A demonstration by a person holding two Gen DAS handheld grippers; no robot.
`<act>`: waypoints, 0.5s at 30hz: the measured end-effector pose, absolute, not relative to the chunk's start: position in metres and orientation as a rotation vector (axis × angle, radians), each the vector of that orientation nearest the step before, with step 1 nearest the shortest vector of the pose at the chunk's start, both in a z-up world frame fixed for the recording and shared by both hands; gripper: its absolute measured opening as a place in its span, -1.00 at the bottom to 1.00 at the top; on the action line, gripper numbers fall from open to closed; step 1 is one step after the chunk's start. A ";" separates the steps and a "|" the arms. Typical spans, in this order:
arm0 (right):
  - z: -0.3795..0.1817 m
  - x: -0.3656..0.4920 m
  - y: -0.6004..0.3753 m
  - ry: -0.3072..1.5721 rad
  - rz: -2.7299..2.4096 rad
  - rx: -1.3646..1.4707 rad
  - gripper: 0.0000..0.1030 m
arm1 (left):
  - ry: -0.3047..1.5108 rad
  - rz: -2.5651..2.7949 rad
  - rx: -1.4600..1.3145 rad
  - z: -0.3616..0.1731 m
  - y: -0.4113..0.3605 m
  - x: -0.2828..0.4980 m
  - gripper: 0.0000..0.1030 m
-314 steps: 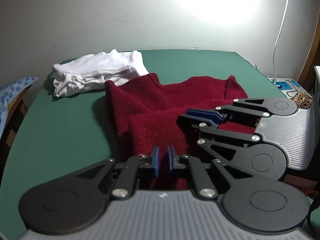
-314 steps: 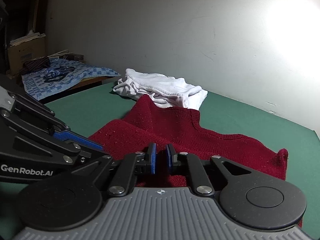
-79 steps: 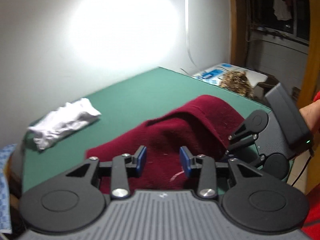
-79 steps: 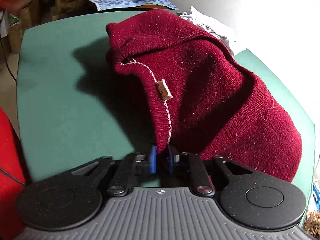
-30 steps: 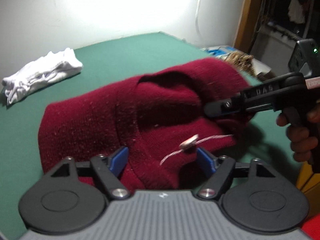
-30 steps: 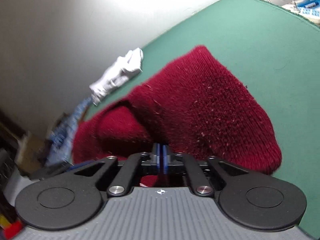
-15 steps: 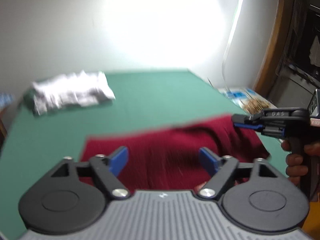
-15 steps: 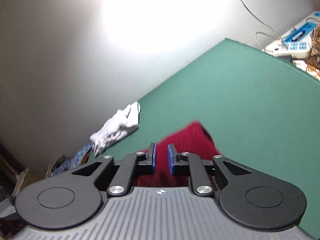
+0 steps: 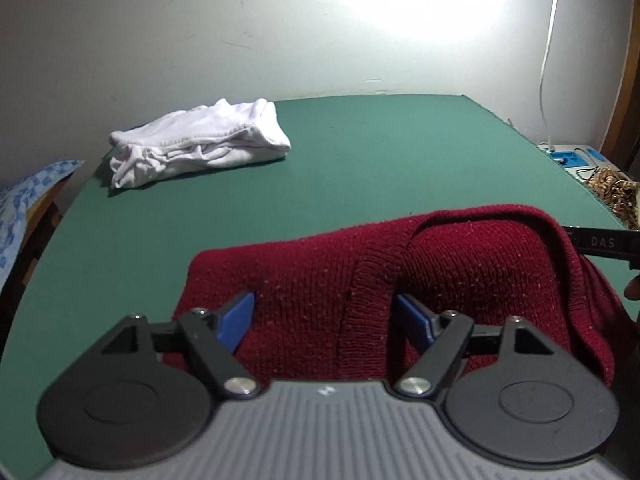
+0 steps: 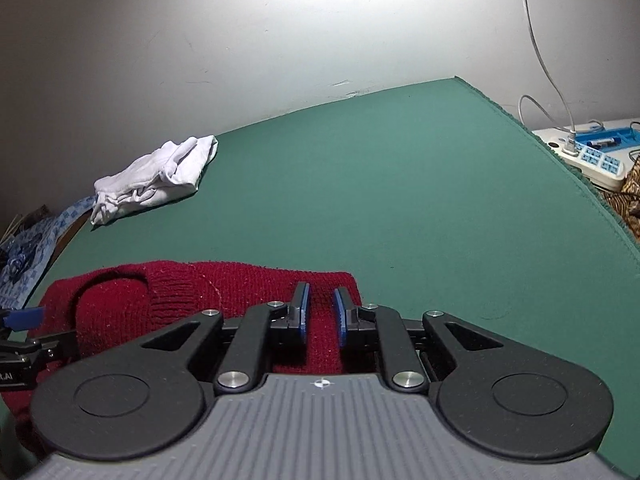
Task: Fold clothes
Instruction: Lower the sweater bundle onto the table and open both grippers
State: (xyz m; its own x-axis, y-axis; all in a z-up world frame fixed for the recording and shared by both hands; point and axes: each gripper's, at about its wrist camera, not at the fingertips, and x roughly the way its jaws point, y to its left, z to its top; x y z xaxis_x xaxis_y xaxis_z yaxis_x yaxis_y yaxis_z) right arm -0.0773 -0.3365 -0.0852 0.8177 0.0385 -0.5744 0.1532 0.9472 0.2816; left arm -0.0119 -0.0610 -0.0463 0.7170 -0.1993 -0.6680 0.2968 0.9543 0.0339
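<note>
Right wrist view: gripper body hides red sweater near edge.

surface: green table, felt-like cover, far edge against a pale wall | near edge: dark red knitted sweater lying bunched, ribbed band showing; far left corner: white garment crumpled in a loose heap, well apart from the sweater
</note>
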 end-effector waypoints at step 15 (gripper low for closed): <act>-0.097 -0.142 -0.429 0.742 0.267 0.772 0.37 | 0.700 -0.112 0.080 -0.034 0.020 -0.058 0.88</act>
